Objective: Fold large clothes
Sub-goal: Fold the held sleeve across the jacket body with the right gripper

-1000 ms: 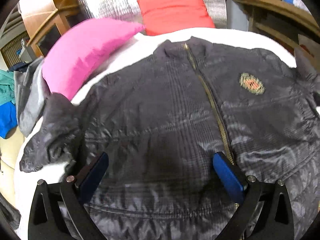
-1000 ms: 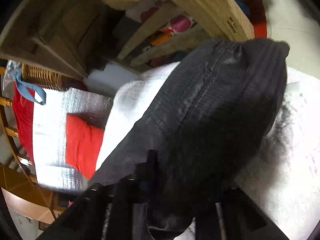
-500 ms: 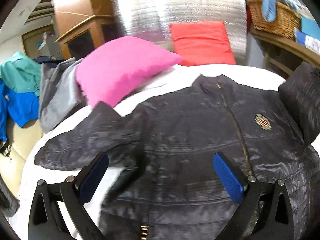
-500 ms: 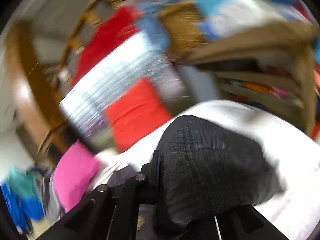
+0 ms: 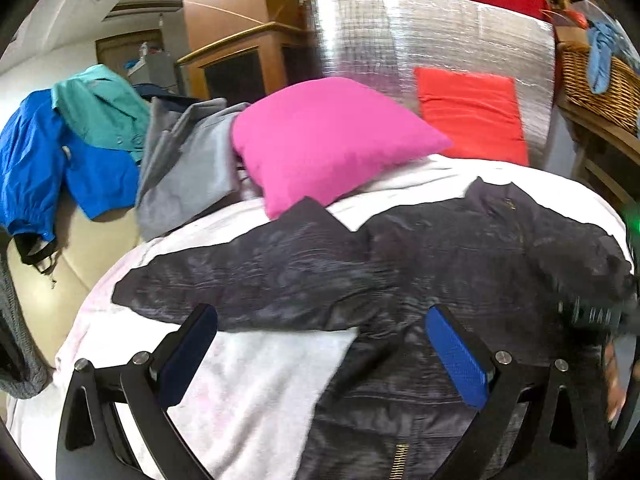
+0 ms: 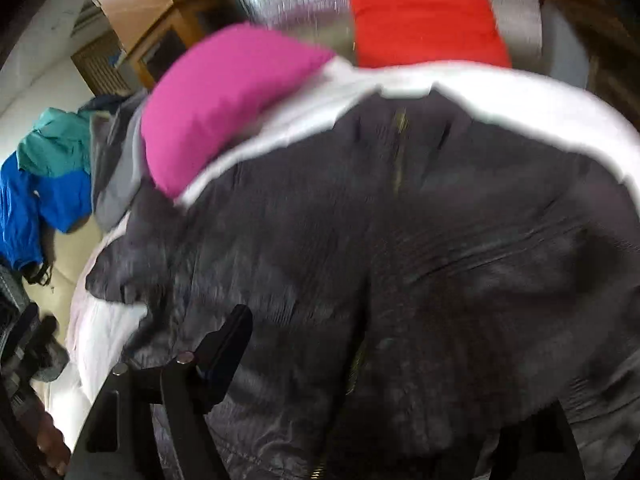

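A dark grey zip jacket [image 5: 480,264] lies front up on a bed's white sheet [image 5: 260,380]. Its left sleeve [image 5: 240,280] stretches out flat to the left. My left gripper [image 5: 320,320] hovers open over that sleeve and the jacket's lower left side, with nothing between its blue pads [image 5: 456,356]. In the right wrist view the jacket [image 6: 400,260] fills the frame. My right gripper [image 6: 396,364] hangs above its front with the jaws opening and no cloth pinched. It also shows blurred as the right gripper [image 5: 592,316] at the left wrist view's right edge.
A pink pillow [image 5: 328,140] and a red cushion [image 5: 468,120] lean at the head of the bed against a silver foil panel [image 5: 400,40]. Blue, teal and grey clothes [image 5: 80,152] are heaped to the left. A wicker basket [image 5: 600,80] stands on a wooden shelf at the right.
My right gripper swung leftward with the right sleeve shut in it, then opened and released it onto the jacket. My left gripper drew back and shifted left toward the outstretched sleeve.
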`<action>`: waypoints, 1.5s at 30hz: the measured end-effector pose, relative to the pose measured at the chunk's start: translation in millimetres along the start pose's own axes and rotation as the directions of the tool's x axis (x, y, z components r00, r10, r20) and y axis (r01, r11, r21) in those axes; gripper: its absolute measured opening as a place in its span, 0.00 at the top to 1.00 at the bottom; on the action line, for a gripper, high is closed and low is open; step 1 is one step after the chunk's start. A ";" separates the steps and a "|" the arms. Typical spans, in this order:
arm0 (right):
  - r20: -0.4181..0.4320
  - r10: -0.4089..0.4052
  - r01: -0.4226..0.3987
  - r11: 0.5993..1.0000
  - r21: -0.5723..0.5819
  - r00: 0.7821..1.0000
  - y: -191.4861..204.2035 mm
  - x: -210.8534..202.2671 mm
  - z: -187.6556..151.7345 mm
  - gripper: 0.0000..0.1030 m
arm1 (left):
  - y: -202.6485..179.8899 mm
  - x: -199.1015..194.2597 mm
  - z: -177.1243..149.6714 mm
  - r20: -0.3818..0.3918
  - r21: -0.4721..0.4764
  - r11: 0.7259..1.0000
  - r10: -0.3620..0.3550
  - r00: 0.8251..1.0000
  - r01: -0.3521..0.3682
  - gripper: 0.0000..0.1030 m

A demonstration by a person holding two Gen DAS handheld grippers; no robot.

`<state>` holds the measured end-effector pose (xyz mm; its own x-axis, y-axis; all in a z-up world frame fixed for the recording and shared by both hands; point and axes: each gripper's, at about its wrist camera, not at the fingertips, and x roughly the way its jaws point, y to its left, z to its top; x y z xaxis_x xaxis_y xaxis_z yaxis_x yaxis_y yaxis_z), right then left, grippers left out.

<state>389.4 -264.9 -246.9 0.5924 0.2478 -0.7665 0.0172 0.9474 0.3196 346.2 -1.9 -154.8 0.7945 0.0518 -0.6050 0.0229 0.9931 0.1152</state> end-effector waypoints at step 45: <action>0.369 0.072 -0.325 0.645 0.691 0.927 -241.2 -100.7 -36.4 0.47 | -267.7 14.1 -6.9 -0.100 0.316 0.837 -0.439 0.893 0.447 0.00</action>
<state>296.2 -511.0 -267.0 0.8474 0.2229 -0.4819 0.3753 0.3905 0.8406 347.1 -266.2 -199.6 0.6386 -0.3795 -0.6695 0.5662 0.8209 0.0748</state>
